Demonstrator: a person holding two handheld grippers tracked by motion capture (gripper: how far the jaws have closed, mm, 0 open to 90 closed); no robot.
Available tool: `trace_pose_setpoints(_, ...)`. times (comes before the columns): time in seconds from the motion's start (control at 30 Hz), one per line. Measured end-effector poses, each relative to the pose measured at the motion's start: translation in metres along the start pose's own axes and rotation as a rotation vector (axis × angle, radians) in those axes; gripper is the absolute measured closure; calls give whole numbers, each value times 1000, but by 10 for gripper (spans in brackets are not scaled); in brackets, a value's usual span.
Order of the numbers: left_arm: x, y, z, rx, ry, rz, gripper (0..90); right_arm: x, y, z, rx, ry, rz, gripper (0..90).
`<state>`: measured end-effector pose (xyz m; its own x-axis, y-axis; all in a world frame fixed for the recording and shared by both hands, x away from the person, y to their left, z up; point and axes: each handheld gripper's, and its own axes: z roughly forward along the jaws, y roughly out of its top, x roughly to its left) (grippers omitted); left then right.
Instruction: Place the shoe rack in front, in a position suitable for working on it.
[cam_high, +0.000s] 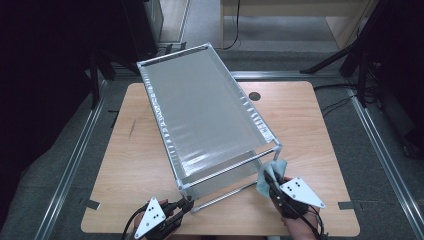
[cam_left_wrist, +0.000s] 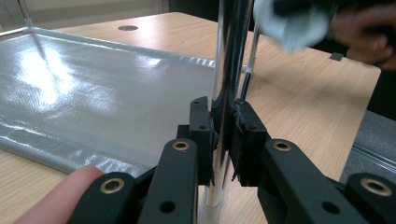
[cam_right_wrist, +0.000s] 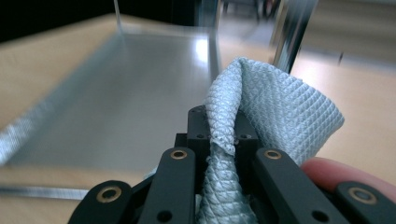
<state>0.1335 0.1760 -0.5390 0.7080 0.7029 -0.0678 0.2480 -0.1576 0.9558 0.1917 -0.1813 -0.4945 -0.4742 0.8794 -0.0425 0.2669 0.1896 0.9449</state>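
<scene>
Near me, my left fingers (cam_left_wrist: 223, 140) clamp the rack's (cam_high: 200, 105) near-left post (cam_left_wrist: 223, 70); my right fingers (cam_right_wrist: 223, 135) pinch a cloth (cam_right_wrist: 275, 107) by its near-right corner, on the desk (cam_high: 310, 125).

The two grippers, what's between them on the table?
In the high view, the rack's lower chrome bar runs between the left gripper and the cloth-holding right gripper, over bare wood.

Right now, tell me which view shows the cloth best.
The right gripper view: the pale blue cloth sits close up, its woven pattern sharp, pinched in the right claw. The high view shows it small beside the rack's near corner. The left gripper view shows it blurred at the top edge.
</scene>
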Motion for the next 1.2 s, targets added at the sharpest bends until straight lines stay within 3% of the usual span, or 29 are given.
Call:
trace_pose_setpoints(0.13, 0, 0, 0, 0, -1, 2, 813, 5, 23, -14, -131, -20, -18, 835)
trace_pose_setpoints(0.2, 0, 0, 0, 1, -1, 1, 814, 7, 27, -14, -148, -13, -29, 836)
trace_pose_setpoints(0.27, 0, 0, 0, 0, -1, -1, 813, 8, 21, -4, -103, 1, -36, 837)
trace_pose_setpoints(0.33, 0, 0, 0, 1, -2, 1, 813, 8, 6, 11, -20, 5, -19, 837)
trace_pose_setpoints(0.47, 0, 0, 0, 0, -8, 0, 812, 9, -26, 36, 184, 34, -7, 837)
trace_pose_setpoints(0.5, 0, 0, 0, 0, -8, 0, 813, 9, -26, 36, 184, 34, -7, 837)
trace_pose_setpoints(0.53, 1, 0, -1, 1, -11, 5, 812, 13, -35, 42, 235, 58, 18, 837)
trace_pose_setpoints(0.57, 1, 0, -1, 2, -12, 7, 813, 15, -36, 43, 240, 65, 21, 837)
trace_pose_setpoints(0.7, 0, 0, -1, 4, -8, 9, 813, 23, -28, 43, 171, 70, -20, 836)
trace_pose_setpoints(0.77, 0, 0, -1, 2, -8, 8, 813, 23, -21, 42, 134, 12, -41, 838)
trace_pose_setpoints(0.9, 0, 0, -1, 2, -8, 8, 813, 11, -12, 36, 61, -67, -32, 843)
trace_pose_setpoints(1.0, 0, 0, -1, 2, -9, 7, 813, 8, -5, 30, 25, -91, -26, 844)
trace_pose_setpoints(1.07, 1, 0, -1, 2, -11, 12, 813, 9, 10, 15, -43, -143, -57, 844)
trace_pose_setpoints(1.2, 0, 0, -1, 3, -9, 11, 813, 9, 21, -1, -101, -161, -51, 844)
